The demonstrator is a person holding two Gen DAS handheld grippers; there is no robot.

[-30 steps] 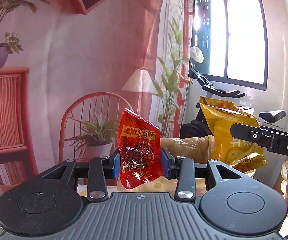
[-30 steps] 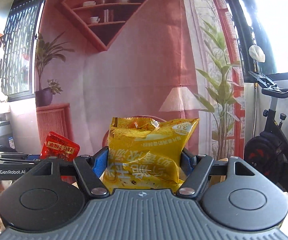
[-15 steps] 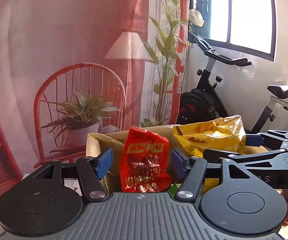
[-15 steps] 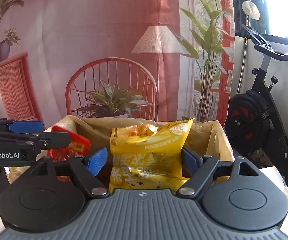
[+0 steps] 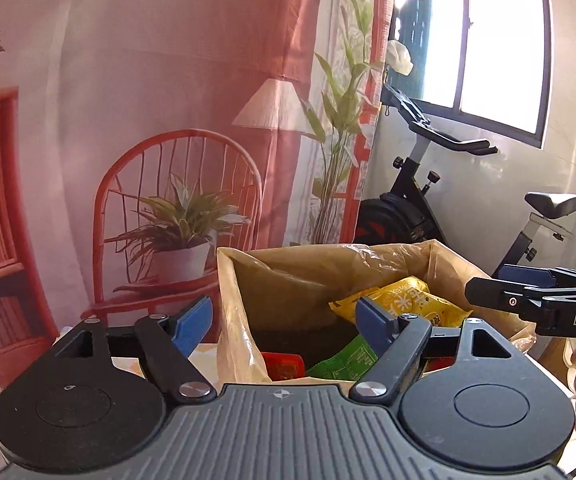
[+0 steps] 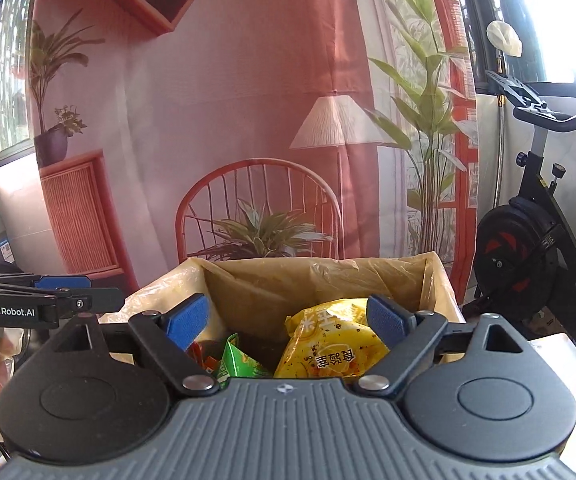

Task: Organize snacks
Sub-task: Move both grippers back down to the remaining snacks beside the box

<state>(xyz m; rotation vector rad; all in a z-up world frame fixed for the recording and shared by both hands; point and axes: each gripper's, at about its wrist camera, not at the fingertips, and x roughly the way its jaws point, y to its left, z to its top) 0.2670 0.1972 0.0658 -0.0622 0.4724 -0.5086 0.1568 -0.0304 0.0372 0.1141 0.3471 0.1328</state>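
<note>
Snack packets, a yellow one (image 6: 333, 354), a green one (image 6: 236, 361) and a red one (image 5: 284, 365), lie in my plastic-lined box (image 5: 327, 264) on the desk (image 6: 567, 356); both jaws released, printed backdrop (image 5: 168, 80) and exercise bike (image 6: 527, 232) behind.

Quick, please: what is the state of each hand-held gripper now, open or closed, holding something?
Left hand-held gripper: open, holding nothing.
Right hand-held gripper: open, holding nothing.

A room in a home: a black exercise bike with a red flywheel (image 6: 527, 240) stands under a bright dark-framed window (image 5: 499, 40), beside a hung fabric backdrop printed with a pink living room (image 6: 228, 80).
</note>
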